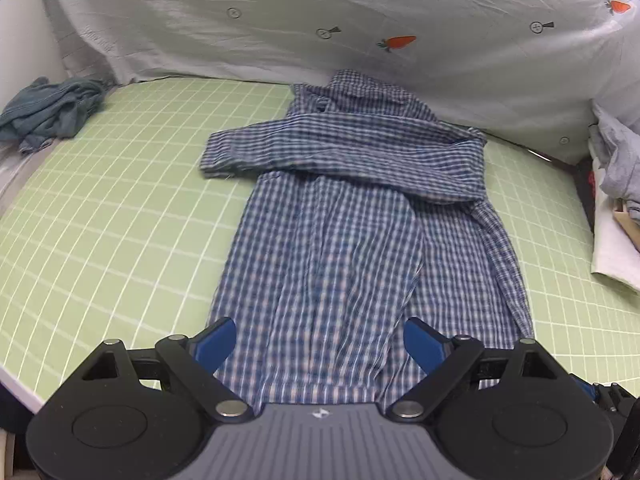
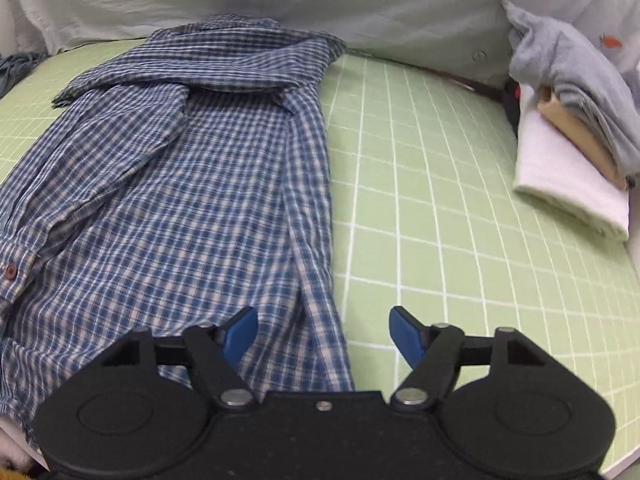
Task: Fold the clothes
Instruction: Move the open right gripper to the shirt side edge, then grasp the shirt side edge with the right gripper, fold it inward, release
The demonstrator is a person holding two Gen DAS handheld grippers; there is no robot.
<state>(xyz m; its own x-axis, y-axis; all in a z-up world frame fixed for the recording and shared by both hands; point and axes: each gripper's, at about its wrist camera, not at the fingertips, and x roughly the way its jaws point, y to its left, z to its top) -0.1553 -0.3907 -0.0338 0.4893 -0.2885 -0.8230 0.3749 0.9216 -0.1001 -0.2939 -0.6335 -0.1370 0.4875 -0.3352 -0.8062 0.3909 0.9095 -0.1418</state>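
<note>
A blue and white checked shirt (image 1: 340,220) lies flat on the green grid mat (image 1: 120,208), collar at the far side, one sleeve folded across the chest toward the left. My left gripper (image 1: 320,344) is open and empty, its blue fingers straddling the shirt's near hem. In the right wrist view the same shirt (image 2: 180,180) fills the left half over the mat (image 2: 460,200). My right gripper (image 2: 324,332) is open and empty over the shirt's right near edge.
A crumpled teal garment (image 1: 52,108) lies at the mat's far left. A stack of folded clothes (image 2: 576,128), grey on tan on white, sits at the right. A white carrot-print sheet (image 1: 360,20) hangs behind the mat.
</note>
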